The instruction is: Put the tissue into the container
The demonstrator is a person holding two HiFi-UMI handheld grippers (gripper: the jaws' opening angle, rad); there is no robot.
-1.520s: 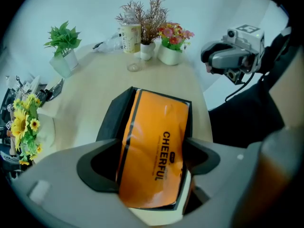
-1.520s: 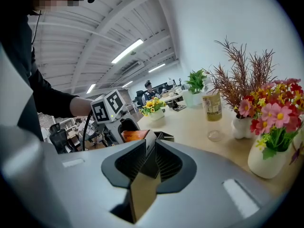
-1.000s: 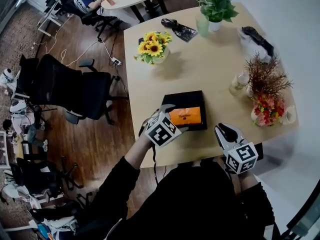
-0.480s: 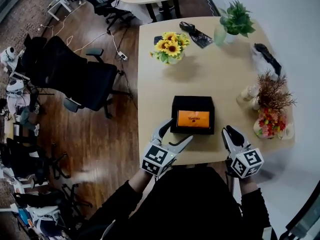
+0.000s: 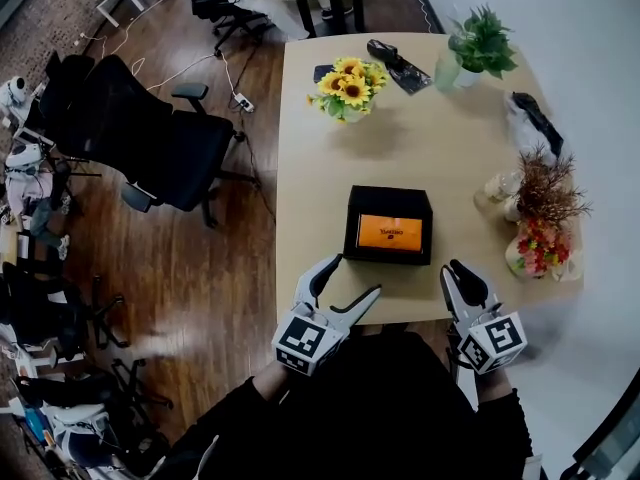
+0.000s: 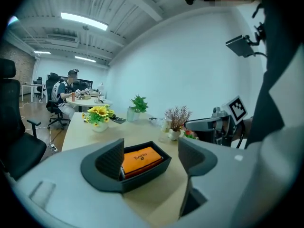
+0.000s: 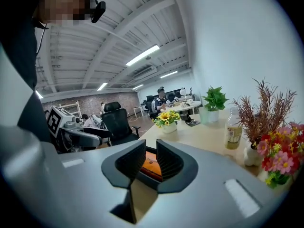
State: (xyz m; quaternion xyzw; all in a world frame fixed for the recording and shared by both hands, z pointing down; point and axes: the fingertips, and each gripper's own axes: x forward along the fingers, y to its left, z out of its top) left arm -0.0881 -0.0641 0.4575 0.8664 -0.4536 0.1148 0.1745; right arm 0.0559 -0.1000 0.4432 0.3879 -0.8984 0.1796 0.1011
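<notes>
An orange tissue pack point(image 5: 390, 233) lies flat inside the black container point(image 5: 358, 220) on the wooden table point(image 5: 320, 168). My left gripper point(image 5: 352, 278) is at the table's near edge, just short of the container's near-left corner. It is open and its jaws have just been closing, with nothing between them. In the left gripper view the pack point(image 6: 141, 156) and container point(image 6: 149, 173) lie beyond the gripper point(image 6: 151, 158). My right gripper point(image 5: 457, 273) hovers near the container's near-right corner, shut and empty; its own view frames the pack point(image 7: 153, 165) past the gripper point(image 7: 151, 158).
A sunflower vase point(image 5: 345, 83) and a potted green plant point(image 5: 480, 43) stand at the table's far end. A bottle point(image 5: 497, 185), dried twigs point(image 5: 545, 183) and pink flowers point(image 5: 535, 248) line the right edge. A black office chair point(image 5: 150, 138) stands left of the table.
My left gripper has pulled back from over the container to the near table edge, rolling as it went. The tissue pack stays in the container. The right gripper has drawn back slightly.
</notes>
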